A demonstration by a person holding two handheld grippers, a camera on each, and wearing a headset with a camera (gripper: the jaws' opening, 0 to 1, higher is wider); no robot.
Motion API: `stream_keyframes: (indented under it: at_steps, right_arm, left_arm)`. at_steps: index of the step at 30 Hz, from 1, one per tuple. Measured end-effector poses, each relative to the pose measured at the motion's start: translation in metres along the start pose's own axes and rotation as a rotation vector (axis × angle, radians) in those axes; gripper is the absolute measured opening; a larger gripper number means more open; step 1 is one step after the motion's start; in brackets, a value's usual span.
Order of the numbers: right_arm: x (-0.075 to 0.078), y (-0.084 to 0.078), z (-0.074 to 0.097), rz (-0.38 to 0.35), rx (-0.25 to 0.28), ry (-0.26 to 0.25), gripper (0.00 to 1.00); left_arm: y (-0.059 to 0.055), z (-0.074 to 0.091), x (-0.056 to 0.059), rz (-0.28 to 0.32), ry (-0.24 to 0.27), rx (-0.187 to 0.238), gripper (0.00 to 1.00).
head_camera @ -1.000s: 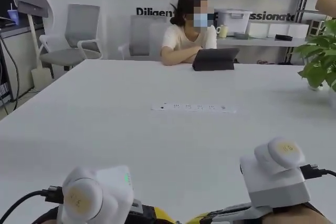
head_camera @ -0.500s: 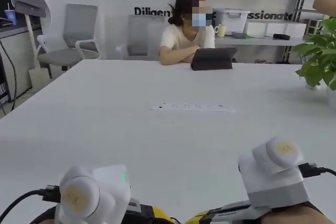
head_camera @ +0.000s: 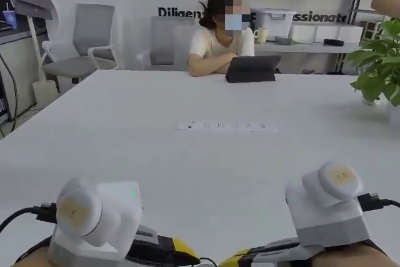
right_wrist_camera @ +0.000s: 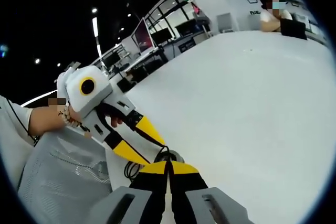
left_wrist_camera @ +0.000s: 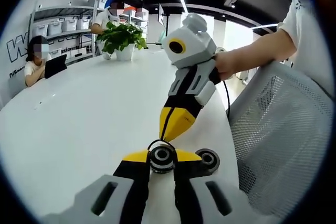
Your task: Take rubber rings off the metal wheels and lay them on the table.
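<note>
A metal wheel (left_wrist_camera: 161,160) is clamped between the yellow tips of my left gripper (left_wrist_camera: 161,155), low over the white table (head_camera: 206,167). A thin black rubber ring (left_wrist_camera: 153,145) arches up off that wheel, and my right gripper (left_wrist_camera: 171,131) is shut on it from above. In the right gripper view my right gripper (right_wrist_camera: 168,165) pinches the ring's loop (right_wrist_camera: 163,152), while my left gripper (right_wrist_camera: 151,149) reaches in from the left at the wheel (right_wrist_camera: 178,157). A second wheel (left_wrist_camera: 208,159) lies on the table just beside the held one. Both grippers sit at the bottom edge of the head view.
A person (head_camera: 219,39) sits at the far side of the table behind a dark tablet (head_camera: 252,69). A white power strip (head_camera: 228,126) lies mid-table. A potted plant (head_camera: 381,67) stands at the right edge, grey chairs (head_camera: 84,42) at the back left.
My left gripper has shifted a little to the left in the head view. My right gripper has stayed where it was.
</note>
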State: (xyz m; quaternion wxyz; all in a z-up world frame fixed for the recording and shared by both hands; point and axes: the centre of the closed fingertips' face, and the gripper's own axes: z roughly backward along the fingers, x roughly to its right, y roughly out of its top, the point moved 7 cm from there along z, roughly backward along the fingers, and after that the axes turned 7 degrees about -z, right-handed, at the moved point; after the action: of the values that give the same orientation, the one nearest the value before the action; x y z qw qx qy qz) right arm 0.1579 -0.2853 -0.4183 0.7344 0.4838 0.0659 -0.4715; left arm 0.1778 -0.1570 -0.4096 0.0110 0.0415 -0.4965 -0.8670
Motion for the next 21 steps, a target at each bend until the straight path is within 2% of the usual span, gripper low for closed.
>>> stream_keyframes:
  at_steps: [2, 6, 8, 12, 13, 18, 21]
  right_arm:
    - [0.0, 0.002, 0.001, -0.011, 0.013, 0.002, 0.0]
    - [0.001, 0.005, 0.005, -0.021, 0.038, 0.003, 0.0]
    - [0.001, 0.007, 0.006, -0.028, 0.047, 0.004, 0.0]
    - [0.001, 0.009, 0.008, -0.03, 0.058, 0.002, 0.0]
    - [0.001, 0.009, 0.008, -0.03, 0.059, 0.002, 0.0]
    - [-0.001, 0.01, 0.01, -0.018, 0.059, -0.006, 0.0]
    - [-0.002, 0.012, 0.011, -0.016, 0.061, -0.001, 0.0]
  left_arm:
    - [0.001, 0.002, -0.001, -0.032, 0.004, -0.013, 0.15]
    - [0.008, 0.008, -0.003, -0.046, 0.003, -0.004, 0.22]
    - [0.013, 0.013, -0.003, -0.049, -0.007, 0.004, 0.25]
    - [0.021, 0.022, 0.0, -0.079, -0.041, -0.011, 0.35]
    - [0.025, 0.025, 0.0, -0.1, -0.041, -0.012, 0.38]
    - [0.036, 0.04, -0.001, -0.127, -0.053, -0.025, 0.52]
    - [0.042, 0.051, -0.002, -0.139, -0.04, -0.023, 0.54]
